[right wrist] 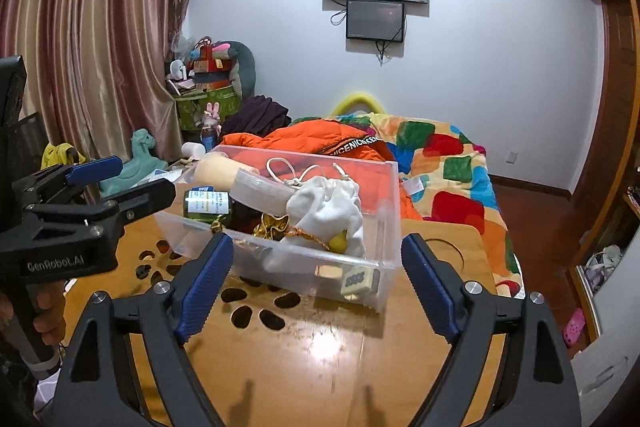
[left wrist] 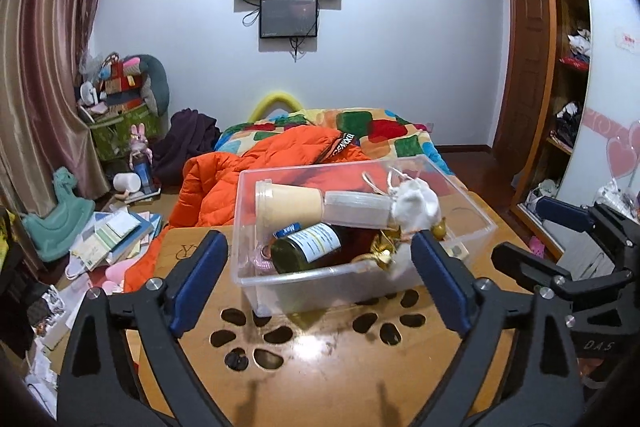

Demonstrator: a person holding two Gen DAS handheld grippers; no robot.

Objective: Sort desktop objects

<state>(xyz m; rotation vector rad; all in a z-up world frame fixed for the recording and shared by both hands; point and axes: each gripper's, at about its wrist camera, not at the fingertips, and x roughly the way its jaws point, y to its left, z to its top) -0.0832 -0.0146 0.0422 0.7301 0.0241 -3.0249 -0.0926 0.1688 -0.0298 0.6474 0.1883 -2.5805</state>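
**Filled bin on the wooden table, both grippers held back empty**

One clear plastic bin (left wrist: 360, 267) is seen on the wooden table (left wrist: 340, 367), toward its far edge, just in front of the bed. Inside it are counted one dark glass bottle (left wrist: 312, 247) with a white label, lying on its side; one cream-coloured cup-shaped container (left wrist: 288, 205) and one translucent lidded tub (left wrist: 356, 211), both tipped over; one white drawstring pouch (right wrist: 332, 211); one gold-coloured ornament (right wrist: 274, 225); and one small tile-like block (right wrist: 354, 281) against the near wall. A yellowish rounded thing beside the pouch cannot be identified.

The left gripper (left wrist: 320, 287) is held spread wide with nothing between its blue pads, and the right gripper (right wrist: 316, 287) is likewise spread and empty; both are kept short of the bin, above bare tabletop.

No loose object is visible on the table, so the sorting is judged nearly or fully finished. If any settling is wanted, the bin should be steadied at one wall while the other gripper presses or lifts gently, since the contents are heaped and the bottle could roll.

Beyond the table, one bed with a patchwork blanket (right wrist: 448, 163) and one orange jacket (left wrist: 248, 179) are seen.
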